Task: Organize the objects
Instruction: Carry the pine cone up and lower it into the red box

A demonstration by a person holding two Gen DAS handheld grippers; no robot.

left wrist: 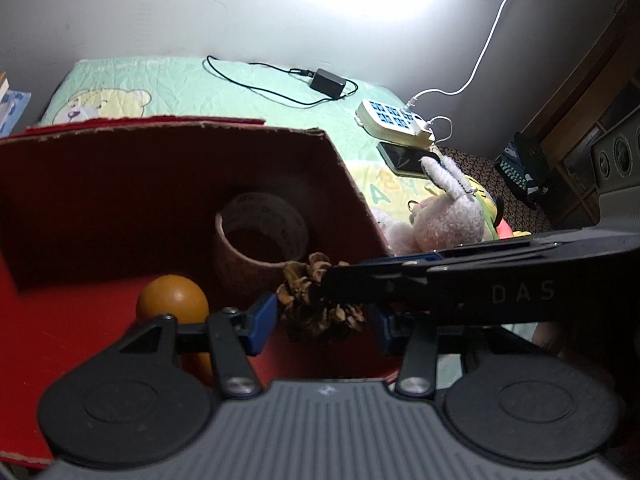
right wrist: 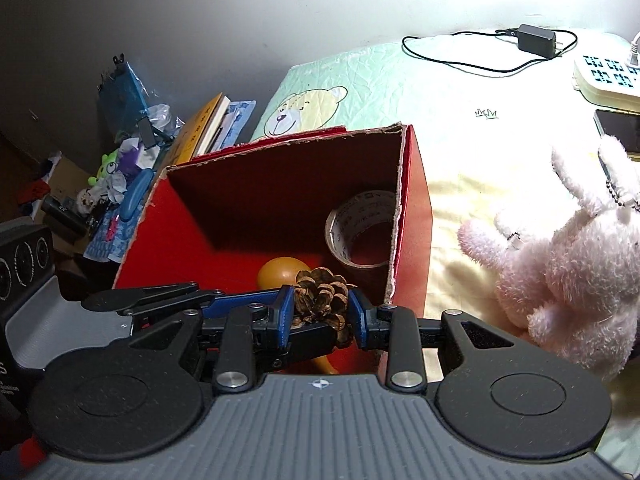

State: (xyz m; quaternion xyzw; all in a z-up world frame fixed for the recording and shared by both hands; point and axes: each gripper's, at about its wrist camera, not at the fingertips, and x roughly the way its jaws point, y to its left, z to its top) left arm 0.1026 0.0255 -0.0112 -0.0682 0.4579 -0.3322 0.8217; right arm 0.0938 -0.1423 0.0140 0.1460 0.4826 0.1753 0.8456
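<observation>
- The bed [right wrist: 500, 140], under a pale bear-print cover, carries everything; it is soft, so things sit where they are dropped.
- The red box [right wrist: 414, 208] lies on the bed with its open mouth towards both cameras, which makes it the likely collecting place for loose things.
- A pink plush rabbit [right wrist: 568, 264] sits on the cover just right of the box, outside it, probably yet to be put away.
- A tape roll [right wrist: 362, 232] stands in the box's far right corner, near the right wall.
- An orange ball-shaped thing [right wrist: 280, 272] rests on the box floor in front of the tape; what it is I cannot tell.
- A power strip [left wrist: 394, 122], phone [left wrist: 406, 158] and charger [left wrist: 328, 82] lie further back on the bed, well apart from the box.
- The right hand-held gripper [right wrist: 320, 312] has its blue pads closed against both sides of a pine cone [right wrist: 322, 300], carrying it at the box mouth, above the floor; releasing it there looks like the step in hand.
- The left hand-held gripper [left wrist: 322, 322] hangs close below and behind the cone with its pads spread wider than the cone and apparently not touching it, holding nothing; it crosses the right one, perhaps having passed the cone over.
</observation>
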